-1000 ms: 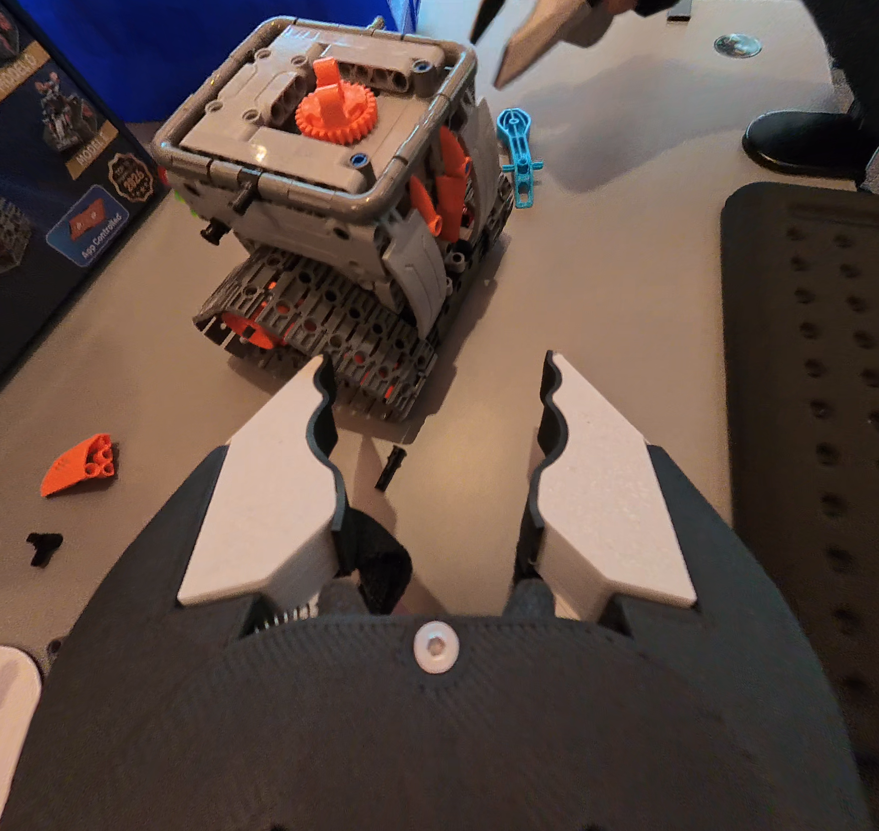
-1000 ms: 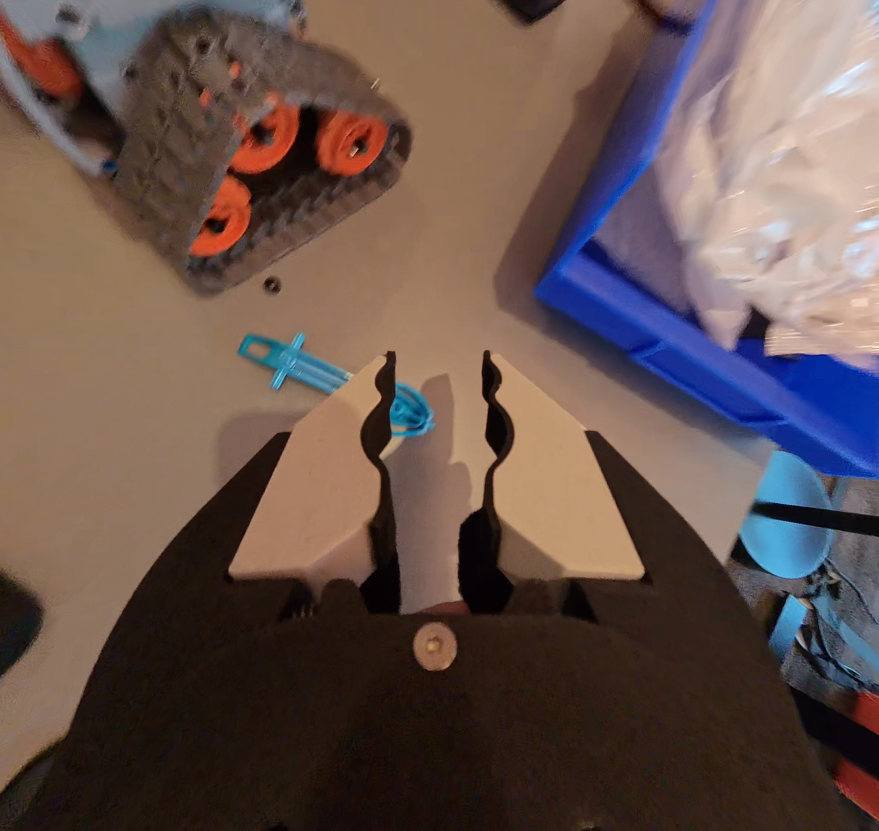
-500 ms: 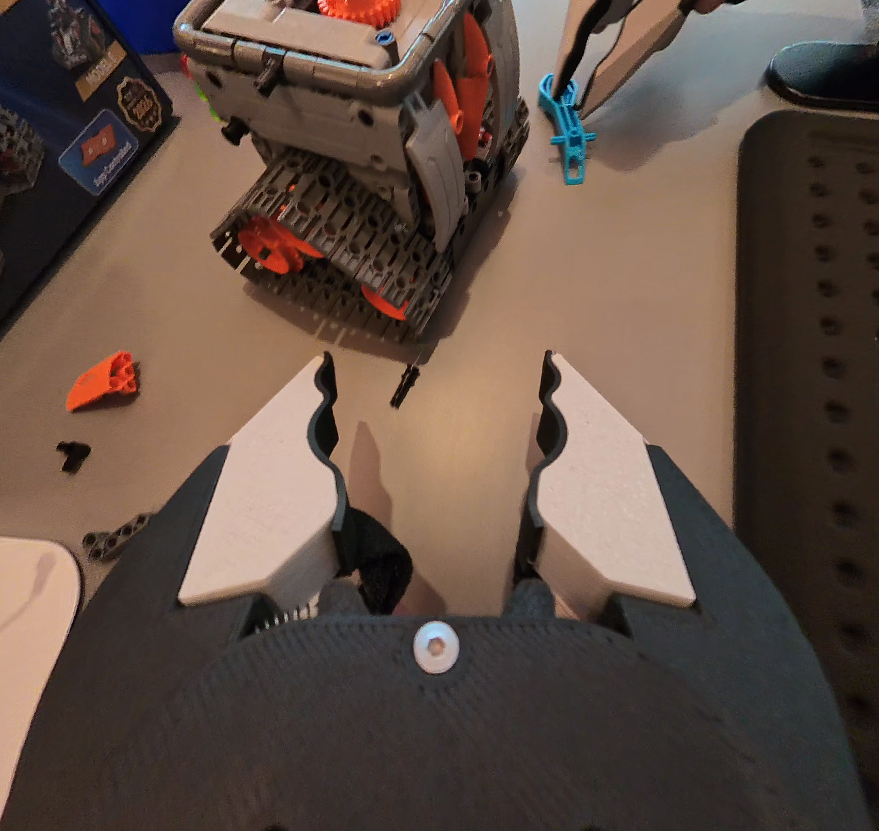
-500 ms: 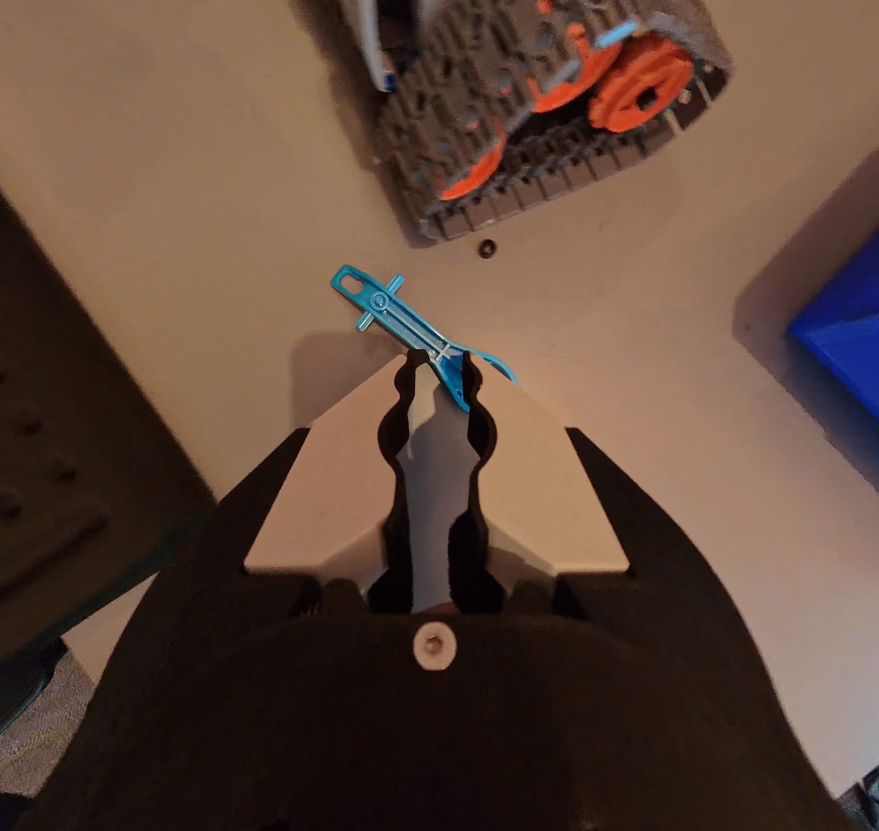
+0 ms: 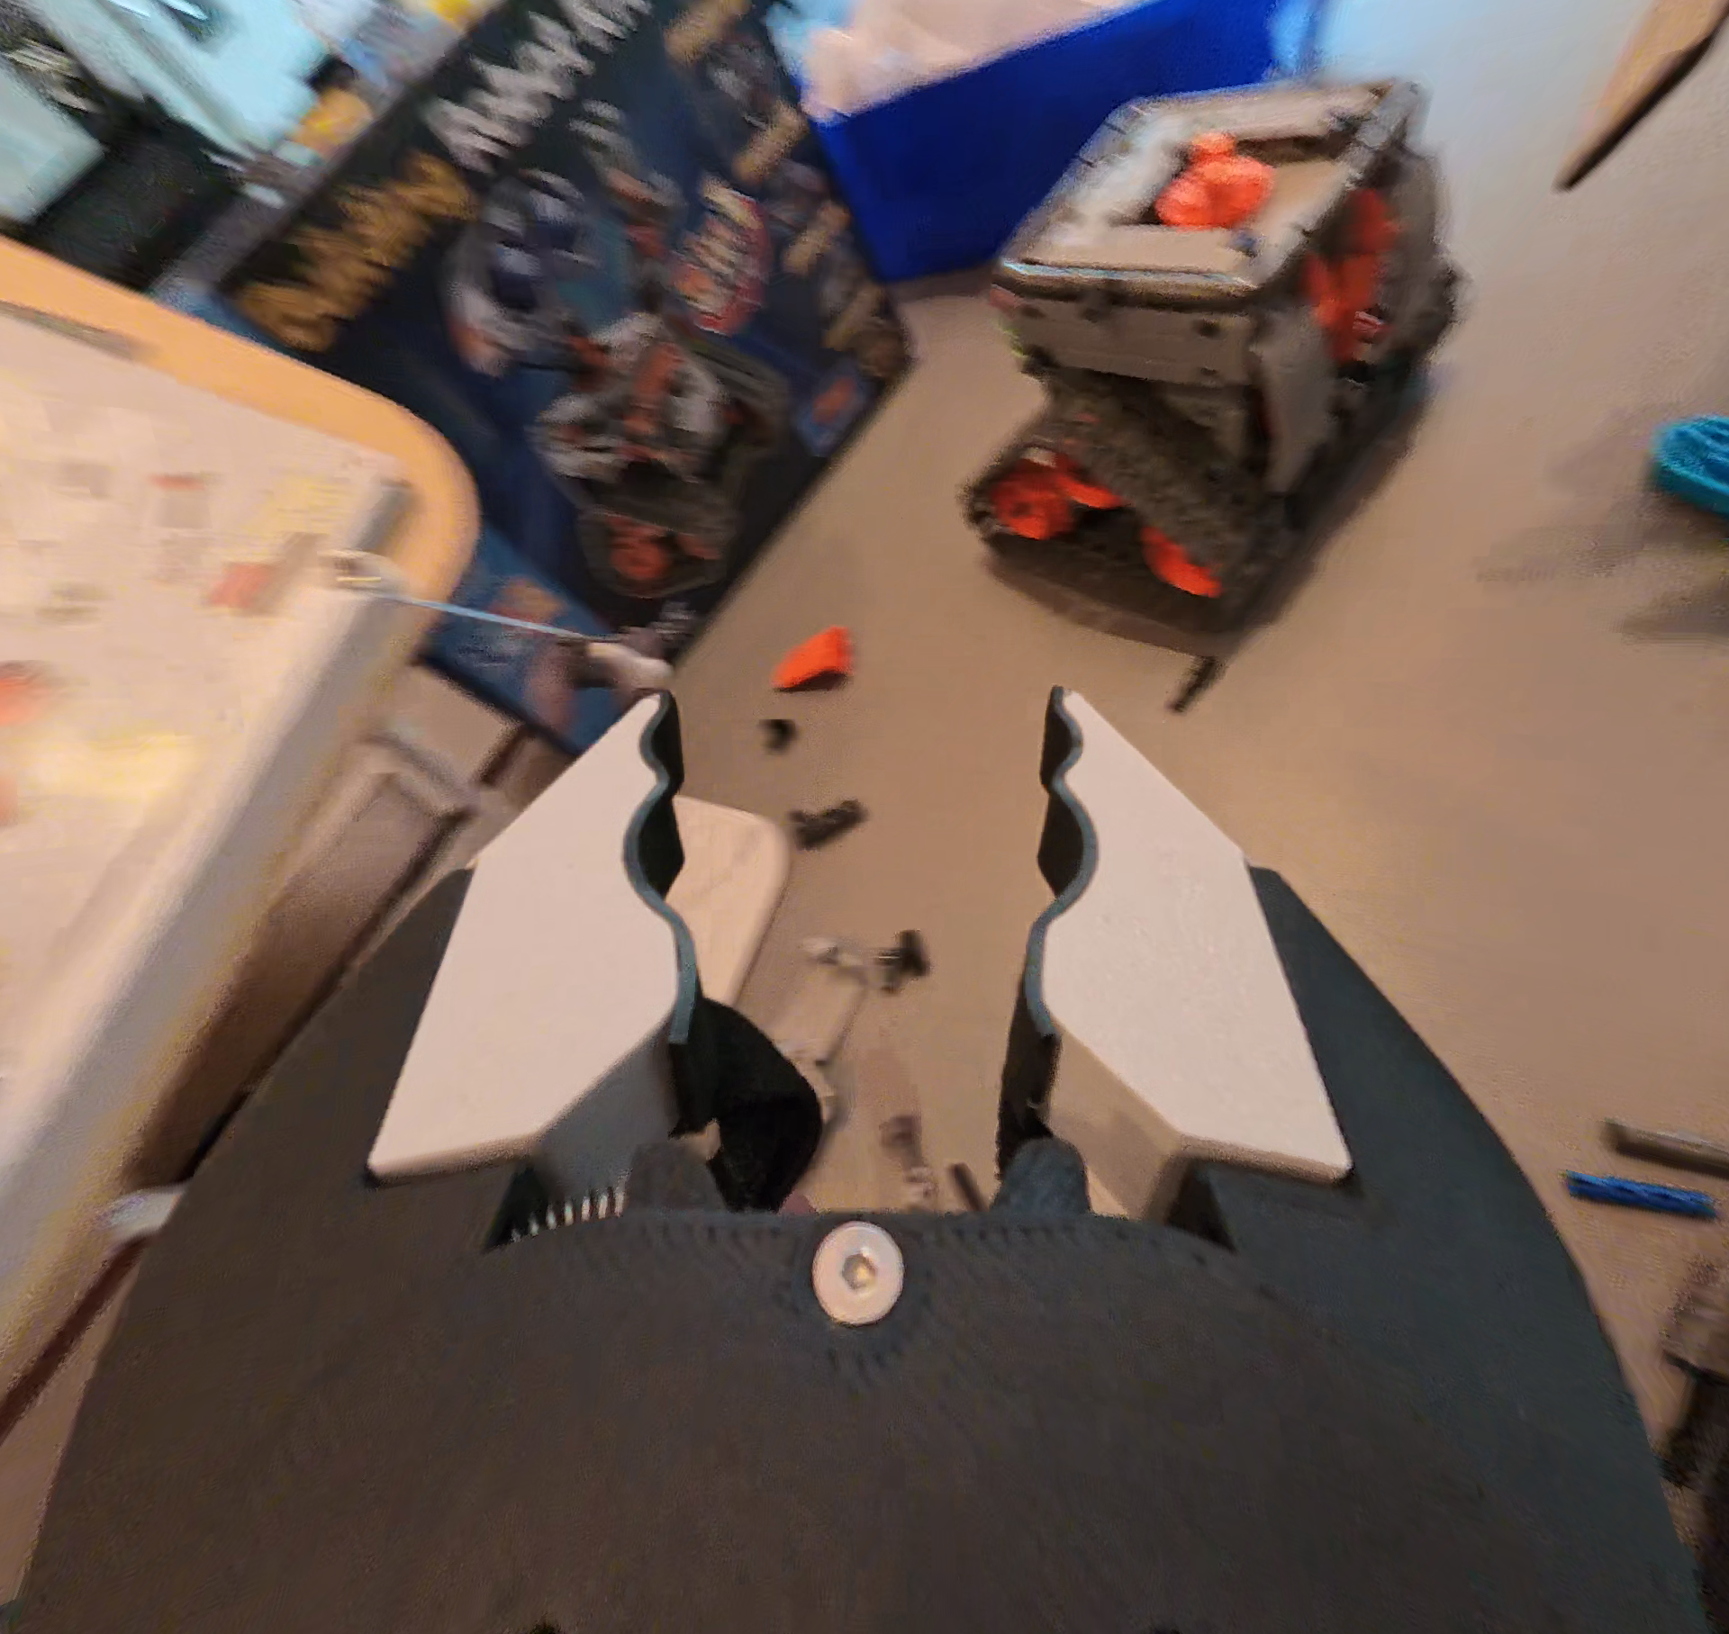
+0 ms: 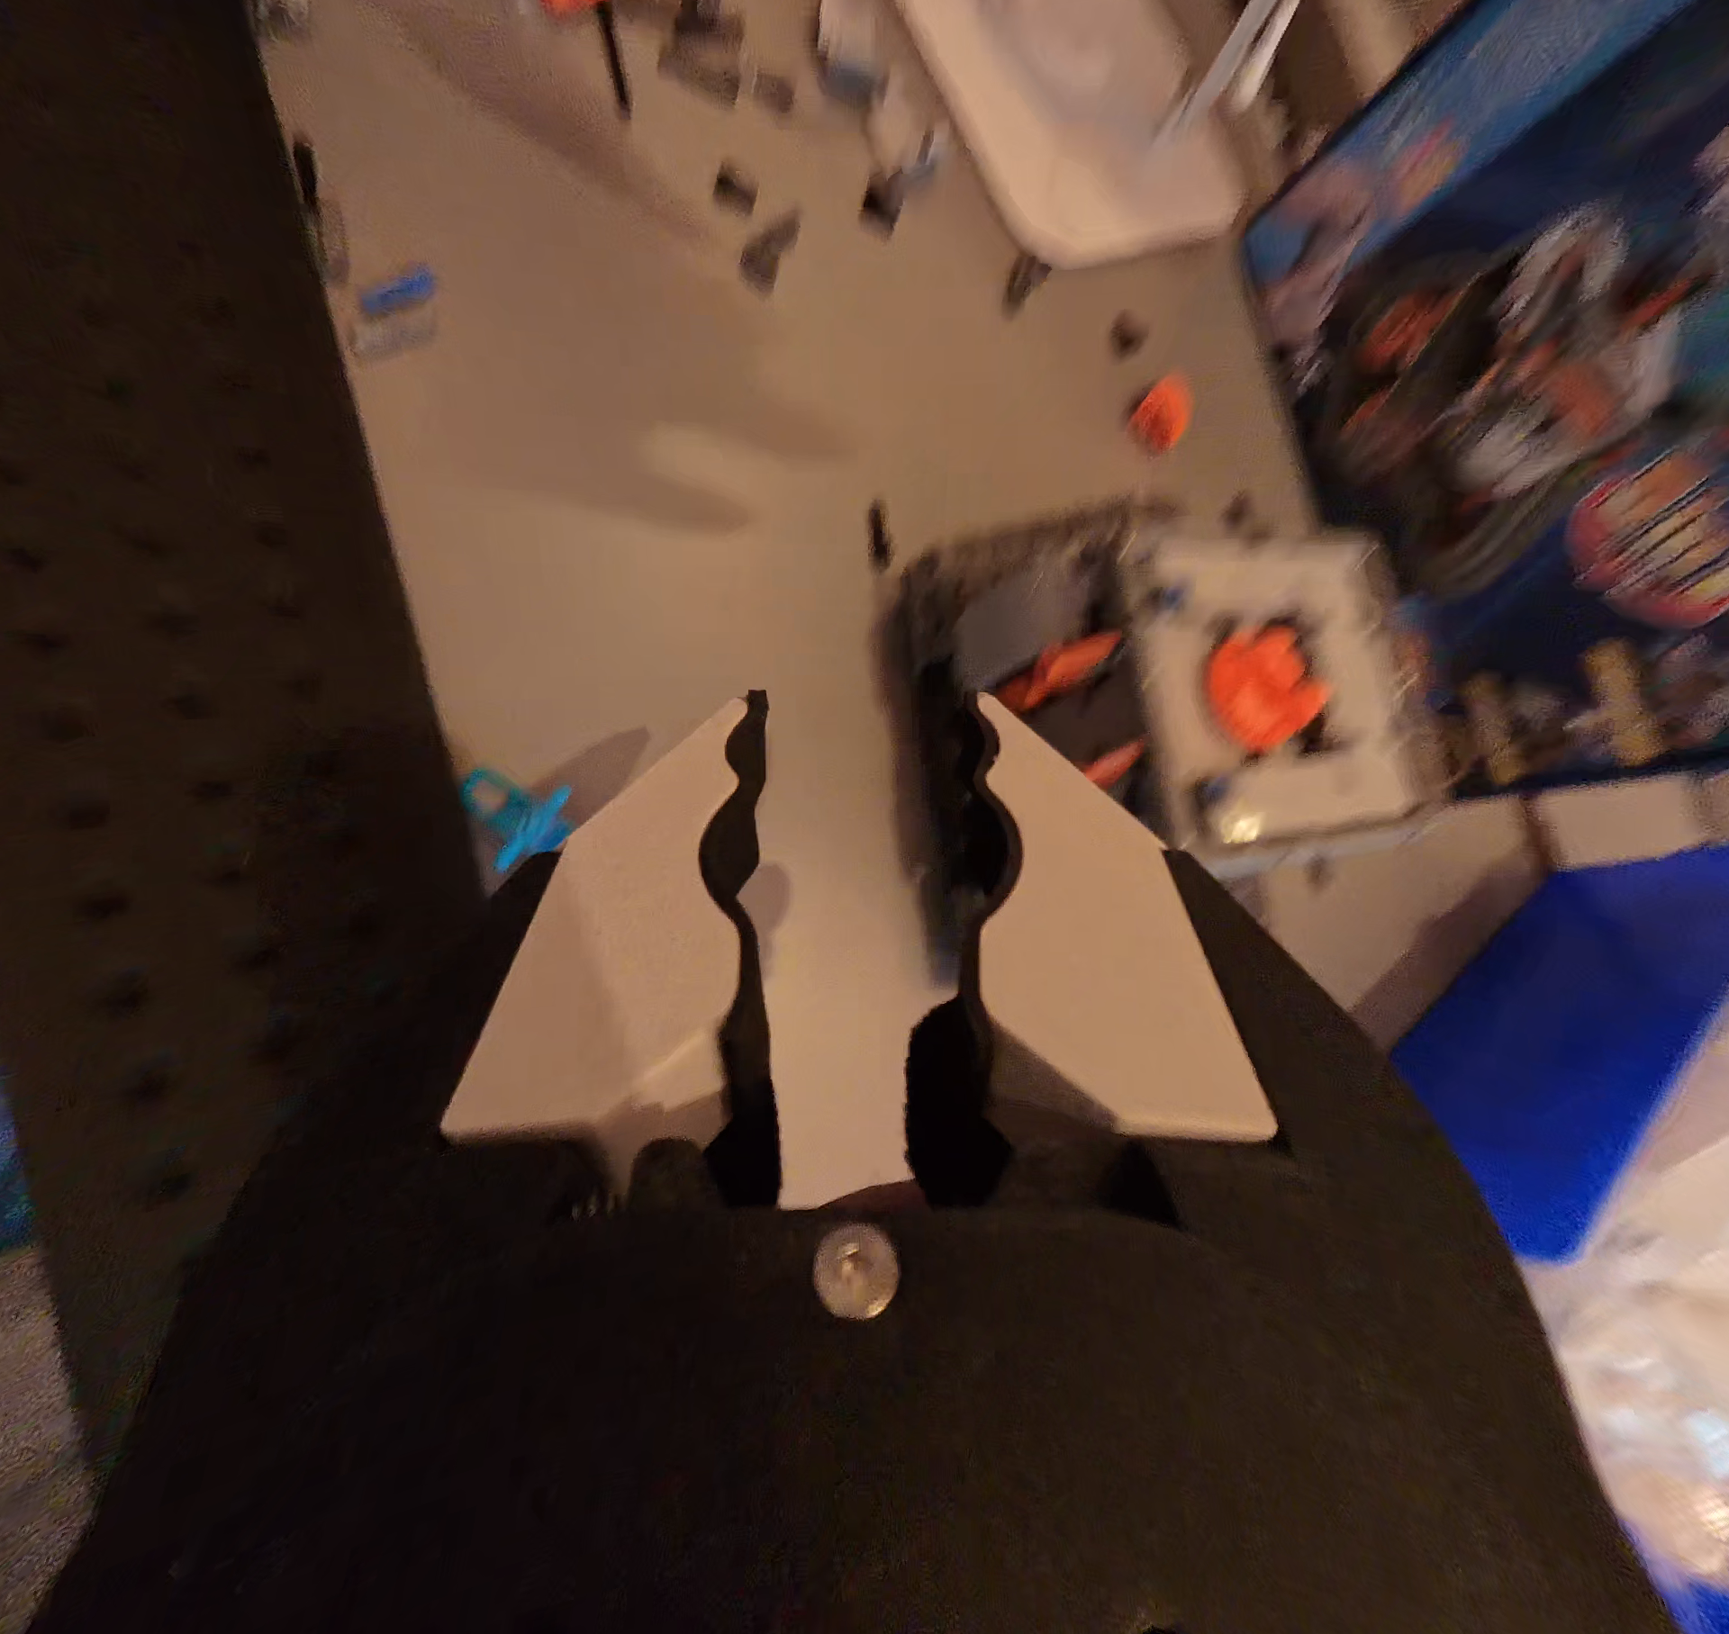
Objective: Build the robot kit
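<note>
Left gripper (image 5: 856,719) wide open, empty, above table (image 5: 1403,841) near black pins (image 5: 828,822). Right gripper (image 6: 865,710) partly open, empty, beside tracked model (image 6: 1169,700); blue tool (image 6: 515,813) left.

The left gripper (image 5: 859,729) is held above the beige table (image 5: 1357,888) with its jaws spread wide and nothing between them. Nearest to it on the table lie small black parts (image 5: 825,822) and an orange wedge-shaped piece (image 5: 816,657). The tracked model (image 5: 1216,354), grey with orange wheels and an orange gear on top, stands upright farther ahead. The right gripper (image 6: 865,710) has its jaws partly apart and empty, poised over bare table just beside the tracked model (image 6: 1169,710). A blue tool (image 6: 519,817) lies near its left finger. Both views are blurred.
</note>
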`<state>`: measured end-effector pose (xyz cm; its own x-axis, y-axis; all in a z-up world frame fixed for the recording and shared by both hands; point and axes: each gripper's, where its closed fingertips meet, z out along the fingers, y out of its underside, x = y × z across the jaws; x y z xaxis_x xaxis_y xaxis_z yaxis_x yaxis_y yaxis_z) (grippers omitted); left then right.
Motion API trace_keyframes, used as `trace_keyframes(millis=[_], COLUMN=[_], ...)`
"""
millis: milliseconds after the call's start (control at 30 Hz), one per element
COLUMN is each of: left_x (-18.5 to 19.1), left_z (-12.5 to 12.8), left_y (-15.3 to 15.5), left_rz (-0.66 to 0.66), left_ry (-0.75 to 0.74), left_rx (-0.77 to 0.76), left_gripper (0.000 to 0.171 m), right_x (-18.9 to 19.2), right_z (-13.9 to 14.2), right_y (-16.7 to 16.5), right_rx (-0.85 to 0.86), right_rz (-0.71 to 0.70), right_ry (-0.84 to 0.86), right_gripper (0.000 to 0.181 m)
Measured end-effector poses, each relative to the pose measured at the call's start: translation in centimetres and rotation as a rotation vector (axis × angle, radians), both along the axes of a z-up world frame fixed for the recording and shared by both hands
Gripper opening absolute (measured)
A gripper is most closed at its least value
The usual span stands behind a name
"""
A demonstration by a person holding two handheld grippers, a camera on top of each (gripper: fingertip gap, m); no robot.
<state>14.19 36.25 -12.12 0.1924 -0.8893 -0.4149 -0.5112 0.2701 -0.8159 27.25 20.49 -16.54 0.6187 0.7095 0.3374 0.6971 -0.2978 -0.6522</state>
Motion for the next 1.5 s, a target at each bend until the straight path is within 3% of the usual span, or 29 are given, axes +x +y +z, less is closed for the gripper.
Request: trace_keyframes(millis=[133,233,300,433,533,700,1000,1067,1200,1267,1367,1500], left_x=[-4.6,-8.0,-9.8,-10.7,-11.1,-11.5,-12.0,-12.0,-12.4,-12.3,-11.7,-10.6], left_z=[6.5,8.7,8.6,6.0,4.7,4.3,4.4,4.4,5.6,6.6,7.0,5.5], left_y=[5.9,10.2,12.6,14.7,15.3,15.7,15.6,15.5,15.0,14.3,13.5,12.9], left_rz=[0.220,0.353,0.425,0.456,0.473,0.479,0.477,0.480,0.488,0.476,0.465,0.429], left_ry=[-0.127,-0.163,-0.137,-0.058,-0.042,-0.033,-0.062,-0.049,-0.081,-0.089,-0.061,0.003], left_rx=[0.160,0.216,0.261,0.270,0.273,0.286,0.248,0.260,0.274,0.312,0.338,0.343], left_gripper=[0.068,0.066,0.067,0.071,0.072,0.073,0.075,0.076,0.076,0.075,0.073,0.071], right_x=[-4.4,-7.9,-9.4,-10.4,-10.1,-9.2,-9.5,-9.3,-8.3,-8.5,-10.2,-11.9], right_z=[8.0,12.5,14.7,17.1,16.6,15.9,14.1,13.9,14.8,14.3,12.0,8.3], right_y=[6.0,11.7,16.1,25.2,30.6,36.2,39.0,38.2,35.2,33.1,31.0,30.9], right_rx=[0.260,0.368,0.403,0.423,0.372,0.357,0.305,0.273,0.304,0.264,0.224,0.185], right_rz=[0.053,0.110,0.130,0.103,0.082,0.050,0.047,0.041,0.049,0.092,0.178,0.233], right_ry=[-0.052,-0.060,-0.038,0.011,-0.003,-0.024,-0.065,-0.090,-0.156,-0.151,-0.160,-0.237], right_gripper=[0.031,0.030,0.027,0.045,0.059,0.060,0.059,0.067,0.061,0.049,0.044,0.038])
